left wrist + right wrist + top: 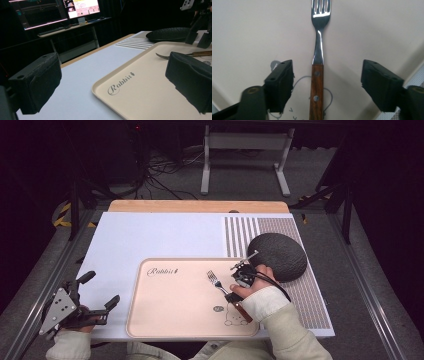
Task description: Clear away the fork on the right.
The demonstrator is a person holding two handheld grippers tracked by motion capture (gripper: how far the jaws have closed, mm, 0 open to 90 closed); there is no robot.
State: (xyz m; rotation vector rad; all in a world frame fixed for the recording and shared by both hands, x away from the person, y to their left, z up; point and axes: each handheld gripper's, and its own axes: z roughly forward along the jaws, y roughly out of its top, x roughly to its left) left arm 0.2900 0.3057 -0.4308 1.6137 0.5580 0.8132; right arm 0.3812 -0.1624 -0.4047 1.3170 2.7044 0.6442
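My right gripper [322, 85] stands open astride the fork [318, 75], lying mid-frame on the tray [249, 32]; my left gripper [95, 307], lower left, idles open.

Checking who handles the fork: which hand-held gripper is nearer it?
Right. The right hand-held gripper straddles the fork handle, jaws open; the left hand-held gripper sits beyond the tray edge.

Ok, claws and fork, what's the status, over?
Right claw open, astride the fork, pads clear of its handle. Fork flat on the tray. Left claw open, empty, beside the tray. Nothing in the way.
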